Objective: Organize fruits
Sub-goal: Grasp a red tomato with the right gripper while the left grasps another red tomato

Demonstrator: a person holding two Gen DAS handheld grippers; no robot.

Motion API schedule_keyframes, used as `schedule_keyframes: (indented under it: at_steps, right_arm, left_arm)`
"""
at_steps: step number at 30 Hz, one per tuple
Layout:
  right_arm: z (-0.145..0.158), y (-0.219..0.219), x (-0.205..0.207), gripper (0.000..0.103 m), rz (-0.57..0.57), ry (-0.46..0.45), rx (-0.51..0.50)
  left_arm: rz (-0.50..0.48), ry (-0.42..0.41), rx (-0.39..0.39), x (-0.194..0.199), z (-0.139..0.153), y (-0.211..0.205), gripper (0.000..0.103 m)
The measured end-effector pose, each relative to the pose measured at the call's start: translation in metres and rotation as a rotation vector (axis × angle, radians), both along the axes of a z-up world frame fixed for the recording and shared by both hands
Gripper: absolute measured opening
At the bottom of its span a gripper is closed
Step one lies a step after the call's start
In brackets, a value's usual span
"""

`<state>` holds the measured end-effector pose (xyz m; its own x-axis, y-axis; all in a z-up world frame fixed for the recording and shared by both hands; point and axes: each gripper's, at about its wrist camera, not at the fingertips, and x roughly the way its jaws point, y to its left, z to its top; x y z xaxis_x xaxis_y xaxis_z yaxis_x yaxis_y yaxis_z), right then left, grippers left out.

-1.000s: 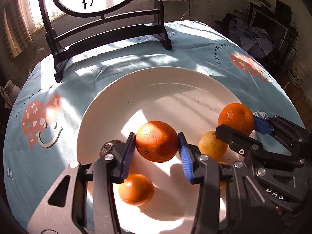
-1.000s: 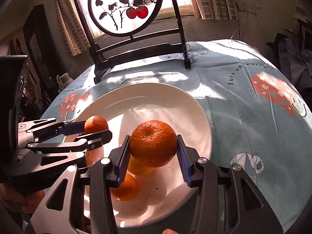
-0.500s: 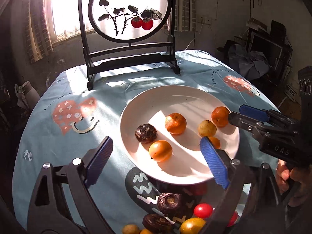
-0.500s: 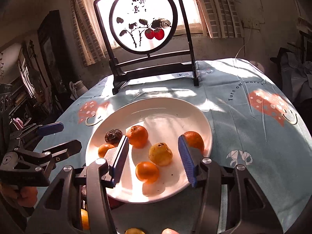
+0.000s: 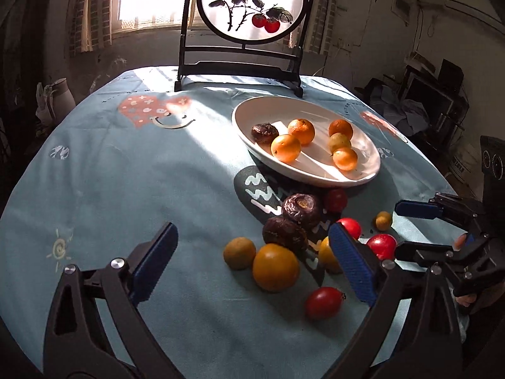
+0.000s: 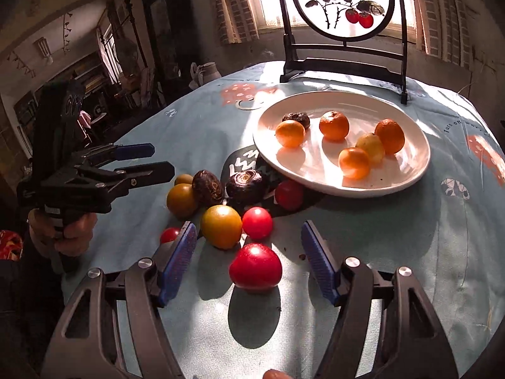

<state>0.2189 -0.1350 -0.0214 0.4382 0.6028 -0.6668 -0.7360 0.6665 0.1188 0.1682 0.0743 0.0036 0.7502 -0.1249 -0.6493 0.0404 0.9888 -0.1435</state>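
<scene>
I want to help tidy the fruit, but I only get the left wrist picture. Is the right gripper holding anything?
Observer: No. The right gripper is open. A red tomato sits on the tablecloth between its fingers, touching neither.
Operator: Is anything else close to it?
Observer: A smaller red tomato lies just outside the gap, half hidden behind one finger.
Operator: Who holds my gripper?
Observer: A bare hand is wrapped around the handle of the left gripper.
</scene>
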Motion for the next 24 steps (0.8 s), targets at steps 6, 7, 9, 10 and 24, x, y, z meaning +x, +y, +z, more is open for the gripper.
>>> schedule_keyframes:
  at_steps: [6, 7, 9, 10, 24]
  right_arm:
    - [-0.016, 0.020, -0.007, 0.069, 0.052, -0.005, -0.109]
    - [-0.016, 0.019, -0.006, 0.069, 0.051, -0.002, -0.104]
    - [-0.017, 0.018, -0.004, 0.069, 0.041, 0.007, -0.104]
    - [-0.018, 0.018, -0.003, 0.069, 0.039, 0.015, -0.106]
    - [-0.031, 0.018, 0.014, 0.058, 0.022, 0.103, -0.129]
  left_arm:
    - [-0.015, -0.004, 0.047, -0.011, -0.006, -0.008, 0.098]
    - [-0.018, -0.005, 0.048, -0.013, -0.006, -0.008, 0.098]
    - [-0.022, -0.007, 0.051, -0.016, -0.007, -0.009, 0.098]
    - [-0.025, -0.007, 0.050, -0.016, -0.007, -0.009, 0.098]
    - [-0.004, 0.000, 0.032, -0.016, -0.008, -0.005, 0.098]
